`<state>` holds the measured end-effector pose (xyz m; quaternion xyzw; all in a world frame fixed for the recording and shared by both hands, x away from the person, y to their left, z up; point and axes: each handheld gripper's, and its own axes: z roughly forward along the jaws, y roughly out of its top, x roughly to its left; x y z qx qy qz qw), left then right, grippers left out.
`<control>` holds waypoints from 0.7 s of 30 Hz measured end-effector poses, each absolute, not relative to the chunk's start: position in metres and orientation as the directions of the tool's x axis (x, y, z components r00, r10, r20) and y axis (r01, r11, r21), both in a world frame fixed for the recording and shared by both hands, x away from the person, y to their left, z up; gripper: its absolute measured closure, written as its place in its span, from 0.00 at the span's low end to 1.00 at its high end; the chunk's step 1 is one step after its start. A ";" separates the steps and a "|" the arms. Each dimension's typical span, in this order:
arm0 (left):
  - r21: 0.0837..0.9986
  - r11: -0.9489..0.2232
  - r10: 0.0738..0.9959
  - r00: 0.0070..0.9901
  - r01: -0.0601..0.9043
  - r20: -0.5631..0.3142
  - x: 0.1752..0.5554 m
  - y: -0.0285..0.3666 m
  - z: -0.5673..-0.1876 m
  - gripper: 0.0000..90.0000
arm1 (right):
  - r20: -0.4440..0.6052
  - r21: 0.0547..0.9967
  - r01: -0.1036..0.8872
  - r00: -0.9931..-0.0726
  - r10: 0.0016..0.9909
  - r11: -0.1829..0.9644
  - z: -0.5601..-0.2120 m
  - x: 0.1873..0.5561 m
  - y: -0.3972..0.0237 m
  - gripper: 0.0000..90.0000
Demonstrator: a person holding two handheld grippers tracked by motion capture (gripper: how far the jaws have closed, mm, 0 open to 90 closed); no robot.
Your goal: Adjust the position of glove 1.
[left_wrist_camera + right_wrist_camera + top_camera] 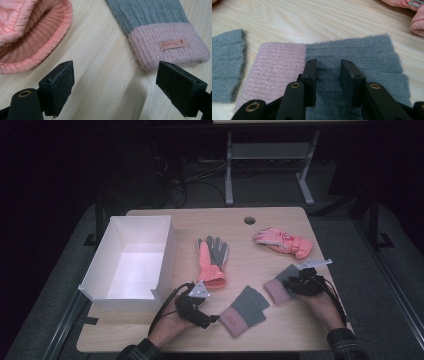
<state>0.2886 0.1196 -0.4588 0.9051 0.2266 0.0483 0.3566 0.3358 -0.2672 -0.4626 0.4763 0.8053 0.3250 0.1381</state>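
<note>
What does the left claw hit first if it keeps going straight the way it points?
Probably bare table first. The left claw stands open, aimed at the wood strip between the pink ski glove's cuff and the knit mitten's pink cuff. The mitten sits nearest the right-hand pad; depth is unclear.

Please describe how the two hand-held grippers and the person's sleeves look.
Both the left gripper and the right gripper are black, each with two flat rectangular jaws, brass-coloured pivot rings, a grey three-cornered plate on top and a trailing black cable. The sleeves are dark plaid.
</note>
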 end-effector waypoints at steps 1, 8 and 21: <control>0.667 -0.643 0.445 0.893 0.376 -0.074 0.289 0.120 -0.459 0.16 | 0.081 0.657 0.675 -0.504 0.860 0.335 -0.464 0.335 -0.266 0.77; 0.666 -0.643 0.449 0.890 0.379 -0.073 0.288 0.120 -0.459 0.16 | 0.046 0.672 0.650 -0.515 0.856 0.355 -0.465 0.332 -0.265 0.95; 0.668 -0.636 0.457 0.886 0.387 -0.078 0.290 0.122 -0.459 0.16 | 0.135 0.698 0.654 -0.520 0.844 0.291 -0.452 0.329 -0.281 0.96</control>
